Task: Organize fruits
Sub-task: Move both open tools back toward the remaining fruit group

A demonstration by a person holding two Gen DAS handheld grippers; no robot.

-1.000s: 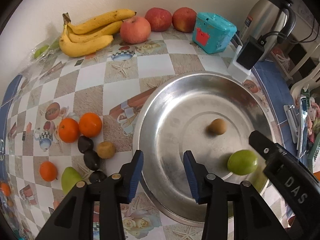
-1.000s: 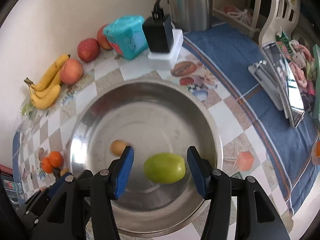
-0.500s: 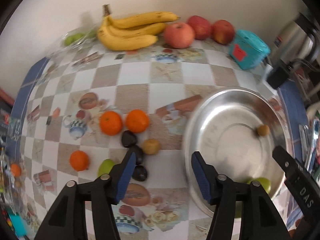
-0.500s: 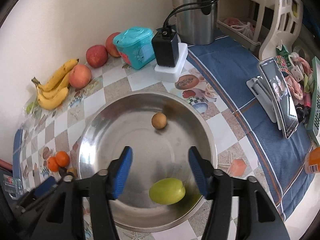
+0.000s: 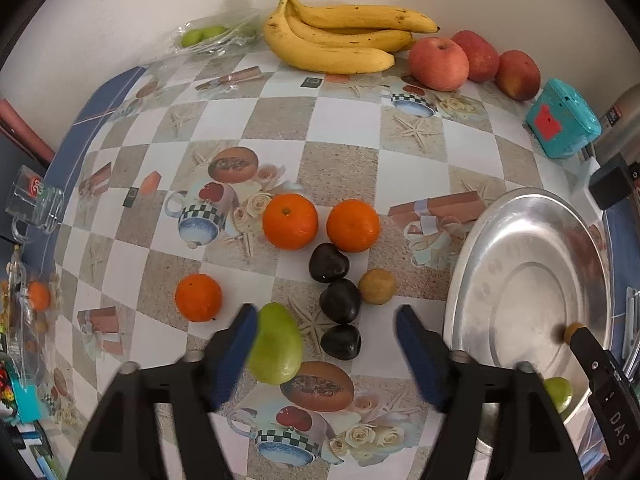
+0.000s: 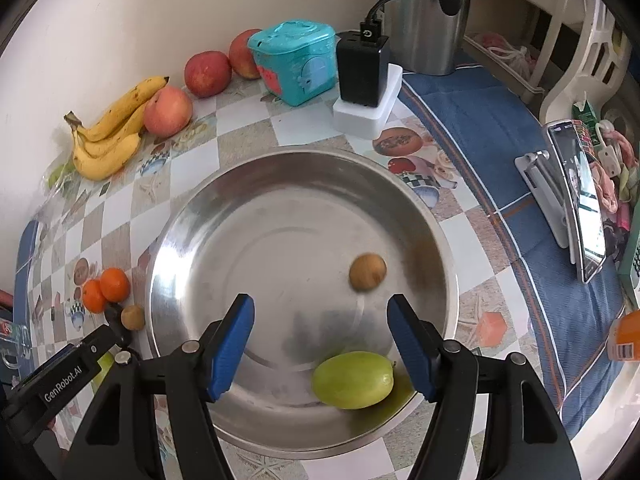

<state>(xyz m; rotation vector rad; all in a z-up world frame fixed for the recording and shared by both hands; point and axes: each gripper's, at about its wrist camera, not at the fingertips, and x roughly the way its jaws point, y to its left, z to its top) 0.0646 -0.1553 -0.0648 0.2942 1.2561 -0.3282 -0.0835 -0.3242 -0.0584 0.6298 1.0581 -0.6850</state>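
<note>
My left gripper hangs over loose fruit on the checked tablecloth, its jaws opening and pressing on nothing. Between and below its fingers lie a green fruit and three dark fruits. Beyond them are a small brown fruit and three oranges. My right gripper stands open above the steel bowl. In the bowl a green fruit lies near the front rim, clear of the pads, and a small brown fruit looks blurred.
Bananas and three apples line the back wall, beside a teal box, a black charger and a steel kettle. A phone on a stand sits on the blue cloth at right. A glass mug stands at the left edge.
My left gripper swung left from over the bowl to over the loose fruit, and its jaws widened. The right gripper's jaws widened and the green fruit now lies in the bowl. The brown fruit rolled.
</note>
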